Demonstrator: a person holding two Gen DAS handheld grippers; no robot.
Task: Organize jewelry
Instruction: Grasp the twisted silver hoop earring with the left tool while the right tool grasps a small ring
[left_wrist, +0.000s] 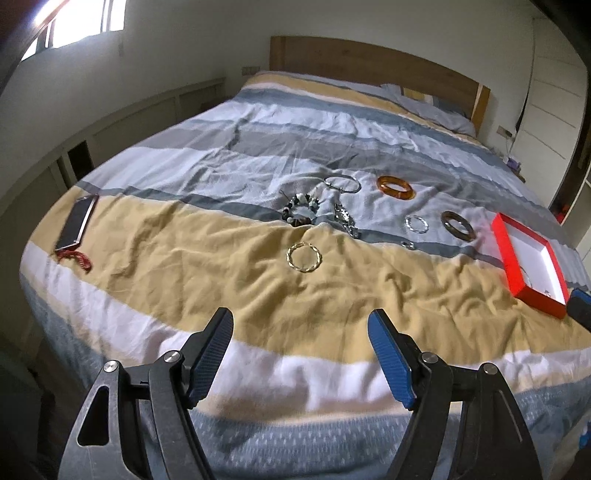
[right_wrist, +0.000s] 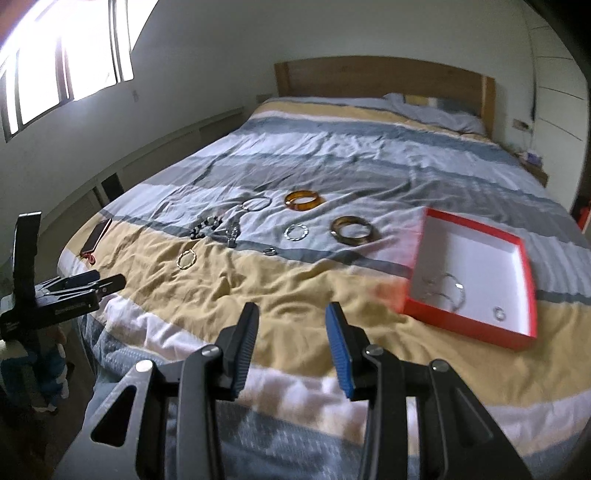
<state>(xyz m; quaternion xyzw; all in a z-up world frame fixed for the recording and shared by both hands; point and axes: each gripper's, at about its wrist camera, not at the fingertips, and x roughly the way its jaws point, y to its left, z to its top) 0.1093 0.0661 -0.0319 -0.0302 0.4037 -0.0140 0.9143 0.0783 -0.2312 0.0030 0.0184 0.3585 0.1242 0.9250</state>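
Jewelry lies scattered on the striped bedspread (left_wrist: 207, 266); both of our grippers hang over its near edge, grasping nothing.

We note the left gripper (left_wrist: 301, 325) with jaws spread wide, the right gripper (right_wrist: 291, 317) with a narrower gap, empty. Landmark: red box (right_wrist: 524, 258). Inside it, a thin silver chain (right_wrist: 445, 291) and a small ring (right_wrist: 498, 313). Left of it, a dark bangle (right_wrist: 351, 230), amber bangle (right_wrist: 303, 200), silver ring (right_wrist: 295, 232); farther left, beaded bracelet (left_wrist: 301, 210) and gold bracelet (left_wrist: 304, 257).
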